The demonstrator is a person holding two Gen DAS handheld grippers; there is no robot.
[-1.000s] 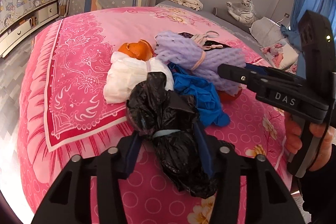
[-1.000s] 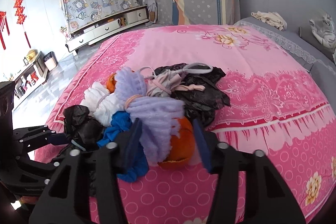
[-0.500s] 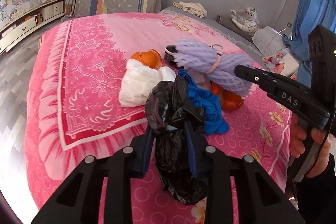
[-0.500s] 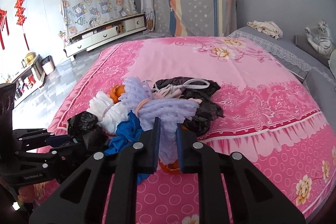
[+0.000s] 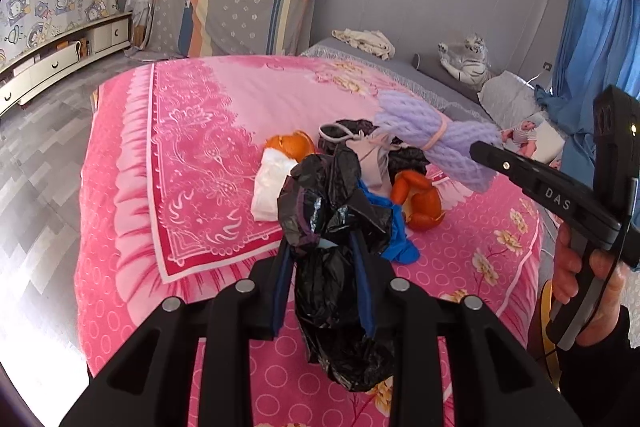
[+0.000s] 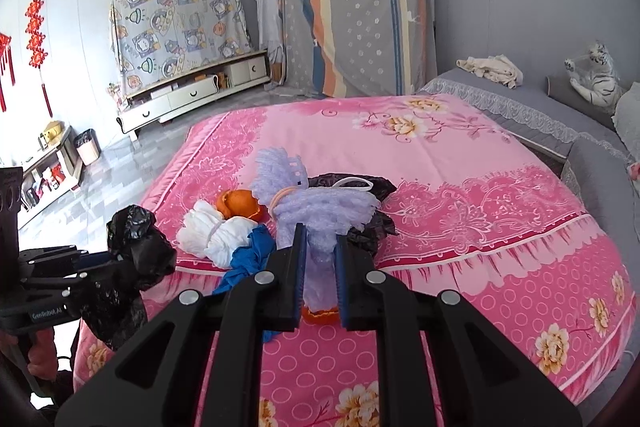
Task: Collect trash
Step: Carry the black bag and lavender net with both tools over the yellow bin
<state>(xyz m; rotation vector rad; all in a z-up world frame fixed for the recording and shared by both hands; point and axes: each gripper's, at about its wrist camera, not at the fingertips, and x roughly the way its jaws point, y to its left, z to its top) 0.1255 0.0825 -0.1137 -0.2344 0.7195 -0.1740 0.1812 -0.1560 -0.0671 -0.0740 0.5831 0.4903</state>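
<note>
My left gripper is shut on a crumpled black plastic bag, which hangs above the pink bedspread. My right gripper is shut on a purple foam net bundle tied with a rubber band, also lifted off the bed. That bundle shows at the right in the left wrist view. Left lying on the bed are a white wad, a blue glove, orange peels, a grey mask and another black bag.
The bed's near edge drops to a grey tiled floor. A low white cabinet stands by the far wall. A grey sofa with a tiger plush runs along the bed's right side. A person's hand holds the right gripper.
Both grippers closed: the left on the black bag, the right on the purple bundle. Both then rose, lifting their items off the bed and clear of the pile.
</note>
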